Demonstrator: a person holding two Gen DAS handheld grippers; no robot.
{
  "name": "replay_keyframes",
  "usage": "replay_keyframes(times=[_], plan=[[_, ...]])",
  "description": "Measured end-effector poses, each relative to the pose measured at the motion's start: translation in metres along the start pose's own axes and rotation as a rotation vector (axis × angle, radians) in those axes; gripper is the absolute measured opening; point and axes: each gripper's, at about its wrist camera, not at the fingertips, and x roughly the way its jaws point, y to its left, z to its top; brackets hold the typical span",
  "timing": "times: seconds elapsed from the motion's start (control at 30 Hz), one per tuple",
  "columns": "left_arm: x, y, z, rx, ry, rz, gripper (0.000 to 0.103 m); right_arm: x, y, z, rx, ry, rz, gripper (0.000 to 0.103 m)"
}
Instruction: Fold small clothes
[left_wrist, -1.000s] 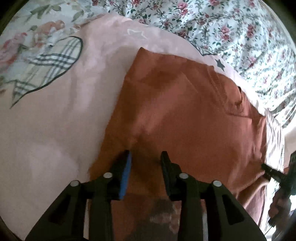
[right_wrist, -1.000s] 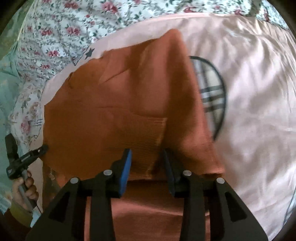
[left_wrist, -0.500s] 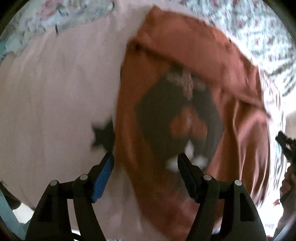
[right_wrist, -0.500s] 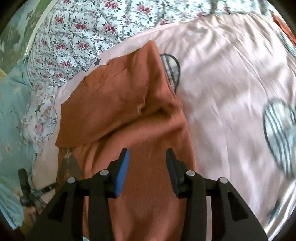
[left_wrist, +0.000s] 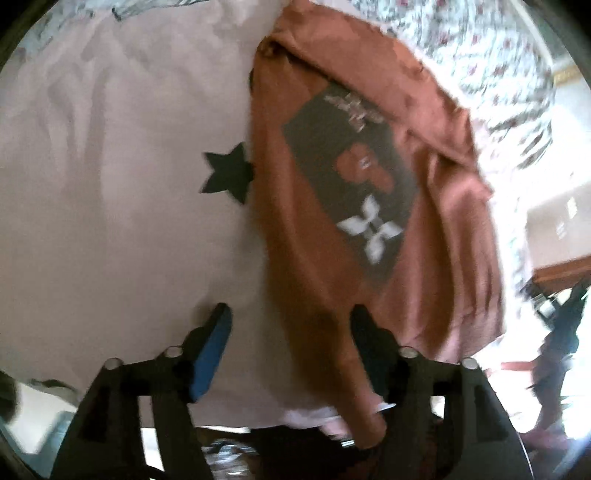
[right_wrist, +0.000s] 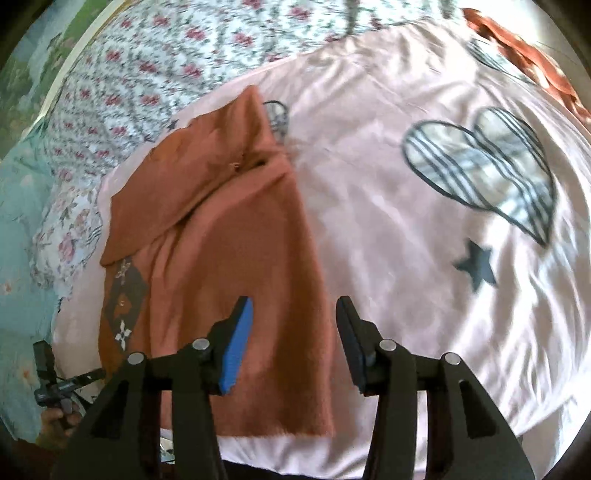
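Rust shirt (right_wrist: 236, 258) long axis running away, top folded over, left gripper (left_wrist: 291, 328) & right gripper (right_wrist: 295, 317) spread, empty

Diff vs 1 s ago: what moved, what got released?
Both tongs let go of the rust shirt: a second ago each pinched its cloth, now the left tongs and right tongs are open and empty, jaws just opening, drawn back toward the near hem. The far part now lies folded over, and the dark print has come into view. The pink sheet is unchanged.
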Motion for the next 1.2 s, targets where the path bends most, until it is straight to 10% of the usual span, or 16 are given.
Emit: replay_keyframes(times=[0.17,0.27,0.4,0.6,0.7,0.87,0.93,1.2], plan=[[0.024,-0.015,0.009,-0.029,0.048,-0.084,0.067,0.006,-0.009,-0.016,0.036,0.018,0.011,0.048],[0.034,-0.023,-0.001,0.057,0.058,0.021,0.015,0.014,-0.012,-0.025,0.027,0.05,0.01,0.048],[0.028,-0.005,-0.011,0.031,0.064,-0.005,0.016,0.027,-0.013,-0.033,-0.009,0.121,0.072,0.048],[0.032,0.001,-0.015,-0.014,0.103,-0.147,0.058,0.052,-0.022,-0.037,0.034,0.176,0.191,0.048],[0.037,-0.01,-0.018,0.062,0.11,-0.114,0.055,0.054,-0.03,-0.033,0.083,0.173,0.226,0.046],[0.04,-0.008,-0.023,0.131,0.133,-0.105,0.015,0.051,-0.03,-0.036,0.057,0.177,0.202,0.038],[0.042,-0.006,-0.021,0.146,0.133,-0.115,0.008,0.059,-0.026,-0.034,0.047,0.199,0.209,0.015],[0.021,0.005,-0.032,0.138,0.043,-0.14,0.003,0.04,-0.042,-0.05,0.07,0.217,0.233,0.009]])
